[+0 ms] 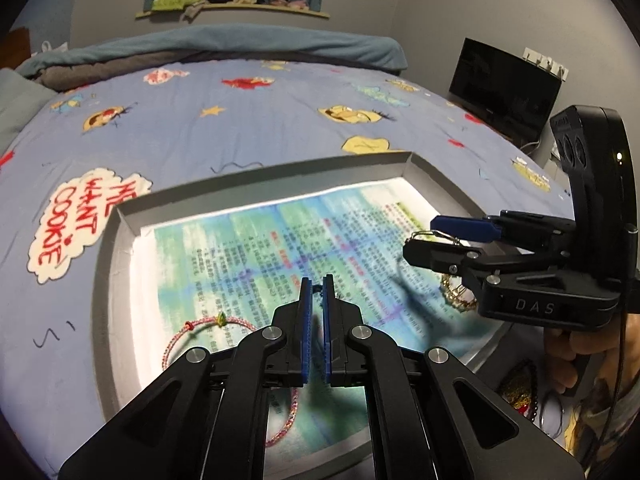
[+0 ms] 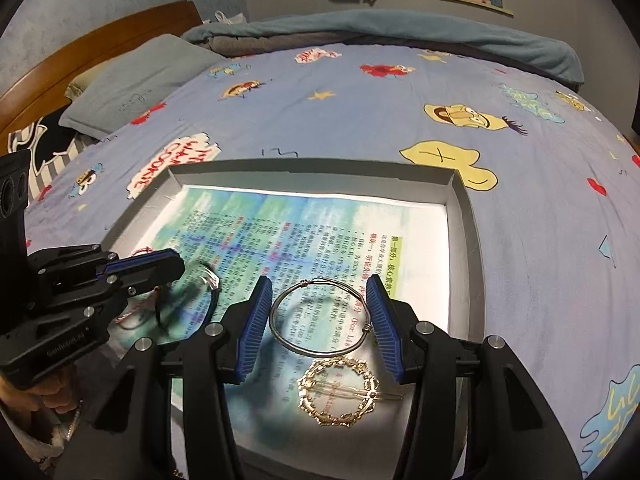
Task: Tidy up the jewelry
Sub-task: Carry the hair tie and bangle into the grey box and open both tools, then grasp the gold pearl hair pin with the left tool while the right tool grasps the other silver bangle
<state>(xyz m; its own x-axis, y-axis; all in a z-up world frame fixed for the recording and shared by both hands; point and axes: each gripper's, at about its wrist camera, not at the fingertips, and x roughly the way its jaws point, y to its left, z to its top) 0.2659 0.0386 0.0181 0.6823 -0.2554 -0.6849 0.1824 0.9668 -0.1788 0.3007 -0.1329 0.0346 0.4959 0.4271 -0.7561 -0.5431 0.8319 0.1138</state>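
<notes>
A shallow grey box lid (image 1: 120,216) (image 2: 464,200) lined with a printed page lies on the bed. My left gripper (image 1: 317,286) (image 2: 182,268) is shut on a thin dark cord bracelet (image 2: 208,280) hanging over the page. A pink braided bracelet (image 1: 176,340) lies at the box's near left. My right gripper (image 2: 318,316) (image 1: 420,236) is open, its fingers on either side of a silver wire hoop (image 2: 280,328); whether the hoop rests on the page is unclear. A gold wreath hair clip (image 2: 340,396) (image 1: 456,296) lies just below it.
The blue cartoon bedsheet (image 1: 240,120) surrounds the box. Loose jewelry (image 1: 520,392) lies on the bed at the box's near right. A grey pillow (image 2: 132,84) and wooden headboard (image 2: 100,40) are far left. A dark screen (image 1: 504,92) stands at the right.
</notes>
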